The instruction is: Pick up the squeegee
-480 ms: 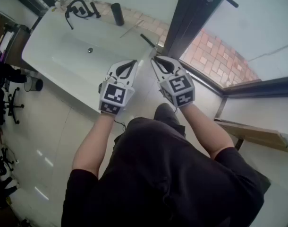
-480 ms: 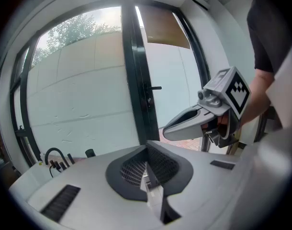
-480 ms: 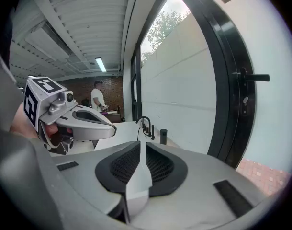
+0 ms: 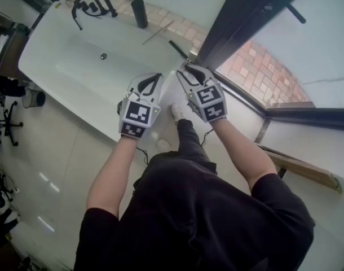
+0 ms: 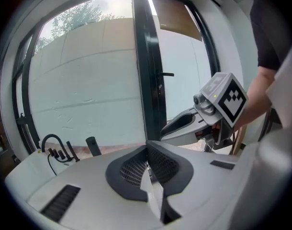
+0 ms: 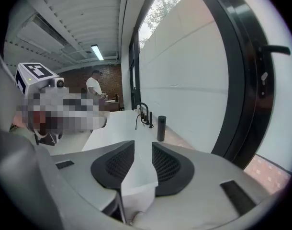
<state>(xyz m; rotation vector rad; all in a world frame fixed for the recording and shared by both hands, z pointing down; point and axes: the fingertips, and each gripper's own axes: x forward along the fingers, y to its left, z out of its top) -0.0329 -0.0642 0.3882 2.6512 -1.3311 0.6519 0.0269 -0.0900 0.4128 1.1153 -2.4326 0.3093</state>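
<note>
A slim black handle, seemingly the squeegee (image 4: 177, 48), lies on the white tub's rim (image 4: 161, 52) by the dark window frame; a thin rod (image 4: 158, 33) lies left of it. My right gripper (image 4: 182, 68) hovers just short of that handle, with a clear gap between its pads (image 6: 170, 164) and nothing in it. My left gripper (image 4: 159, 74) is beside it, tips touching, holding nothing. In the left gripper view the jaws (image 5: 147, 146) meet at the tip, and the right gripper (image 5: 184, 123) shows to the right. In the right gripper view the jaws (image 6: 143, 145) point along the tub.
A black faucet with hose (image 4: 90, 7) and a black cylinder (image 4: 140, 13) stand at the tub's far end. The dark window frame (image 4: 239, 21) runs along the right, brick paving (image 4: 262, 72) beyond the glass. A person (image 6: 94, 86) stands far back. A wooden shelf (image 4: 301, 171) is at right.
Both grippers have crept a little closer to the tub rim and the black handle. The person's foot has stepped forward below the grippers. The jaws look the same.
</note>
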